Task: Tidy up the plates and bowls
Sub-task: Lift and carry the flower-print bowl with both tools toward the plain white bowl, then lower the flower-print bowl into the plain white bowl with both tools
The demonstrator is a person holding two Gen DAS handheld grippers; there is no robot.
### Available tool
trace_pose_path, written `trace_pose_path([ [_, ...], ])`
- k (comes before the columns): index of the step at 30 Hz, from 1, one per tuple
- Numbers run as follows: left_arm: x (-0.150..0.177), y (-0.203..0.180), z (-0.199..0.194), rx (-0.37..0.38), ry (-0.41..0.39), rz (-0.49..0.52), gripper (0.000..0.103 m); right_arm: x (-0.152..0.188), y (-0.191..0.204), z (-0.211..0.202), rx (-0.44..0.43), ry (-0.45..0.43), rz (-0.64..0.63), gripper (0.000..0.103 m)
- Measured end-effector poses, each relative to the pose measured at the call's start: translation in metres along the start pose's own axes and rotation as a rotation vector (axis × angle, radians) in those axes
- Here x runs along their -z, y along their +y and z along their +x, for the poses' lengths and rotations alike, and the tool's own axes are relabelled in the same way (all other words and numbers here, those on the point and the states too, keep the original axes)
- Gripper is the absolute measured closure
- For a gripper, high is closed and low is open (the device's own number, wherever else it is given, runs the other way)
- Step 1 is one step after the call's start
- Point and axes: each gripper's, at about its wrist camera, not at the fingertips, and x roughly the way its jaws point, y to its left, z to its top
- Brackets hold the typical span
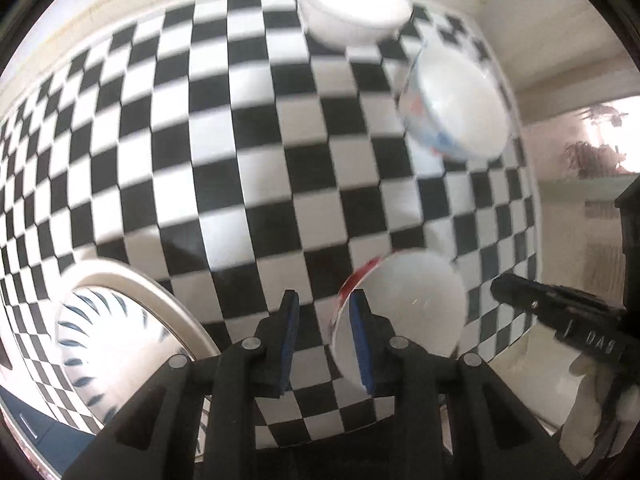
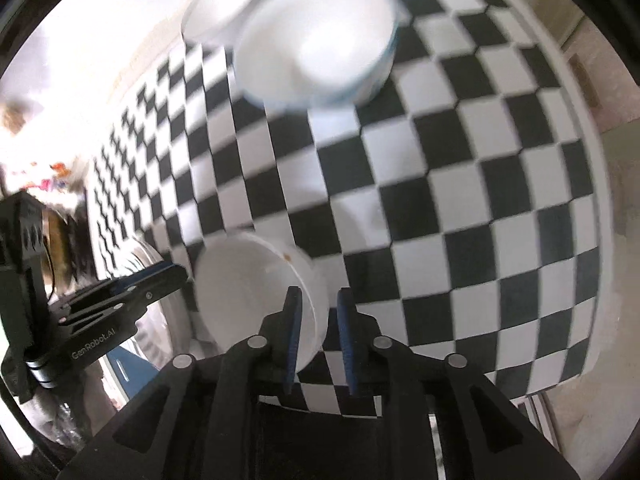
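Bowl (image 2: 256, 296), white and motion-blurred, sits near on the checkered desk (image 2: 460, 184); the right tool (image 2: 318, 340) straddles its rim, contact unclear. Left tool (image 1: 326, 344) gapes, empty, its lower parts cut off.

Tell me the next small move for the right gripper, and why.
Probably close the right gripper: its fingers already straddle the rim of the near white bowl, one inside, one outside, with a gap still showing. Gripping first seems needed before lifting it off the checkered cloth.
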Motion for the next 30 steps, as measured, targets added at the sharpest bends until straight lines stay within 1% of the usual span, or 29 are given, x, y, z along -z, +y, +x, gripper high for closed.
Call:
trace_pose_path([
  [2,-0.012,-0.001,-0.014,0.028,-0.026,-0.002,0.077,-0.012,0.0,-0.018,-0.009,-0.028,0.0,0.079],
  [3,-0.017,-0.002,-0.018,0.037,-0.035,0.0,0.076,-0.022,0.0,-0.028,-0.013,-0.048,-0.002,0.076],
  [4,-0.025,-0.002,-0.023,0.045,-0.046,0.0,0.076,-0.03,0.001,-0.034,-0.014,-0.064,-0.007,0.066],
  [5,-0.036,-0.002,-0.027,0.046,-0.061,0.002,0.076,-0.038,0.003,-0.04,-0.015,-0.08,-0.011,0.052],
  [6,-0.044,-0.002,-0.029,0.044,-0.068,0.003,0.076,-0.05,0.005,-0.049,-0.02,-0.108,-0.01,0.047],
  [7,-0.056,-0.001,-0.03,0.049,-0.074,-0.002,0.076,-0.059,0.006,-0.054,-0.026,-0.128,-0.008,0.044],
  [8,-0.067,-0.002,-0.03,0.056,-0.079,-0.011,0.076,-0.074,0.01,-0.061,-0.04,-0.154,-0.01,0.044],
  [10,-0.093,0.002,-0.029,0.061,-0.086,-0.032,0.076,-0.098,0.017,-0.067,-0.052,-0.179,-0.018,0.044],
  [13,-0.13,0.012,-0.027,0.073,-0.098,-0.062,0.076,-0.142,0.028,-0.065,-0.054,-0.189,-0.041,0.044],
  [15,-0.156,0.018,-0.023,0.1,-0.102,-0.088,0.076,-0.171,0.034,-0.056,-0.05,-0.178,-0.047,0.044],
  [18,-0.189,0.026,-0.01,0.114,-0.095,-0.122,0.076,-0.209,0.039,-0.039,-0.035,-0.147,-0.052,0.044],
  [21,-0.21,0.028,0.006,0.115,-0.069,-0.13,0.076,-0.239,0.037,-0.014,-0.032,-0.092,-0.036,0.044],
  [23,-0.218,0.028,0.016,0.11,-0.052,-0.129,0.076,-0.254,0.033,0.0,-0.026,-0.056,-0.025,0.044],
  [26,-0.229,0.031,0.033,0.096,-0.019,-0.111,0.076,-0.264,0.029,0.018,-0.018,-0.017,-0.021,0.044],
  [30,-0.235,0.033,0.046,0.092,0.013,-0.113,0.077,-0.269,0.029,0.036,-0.026,0.02,-0.015,0.046],
])
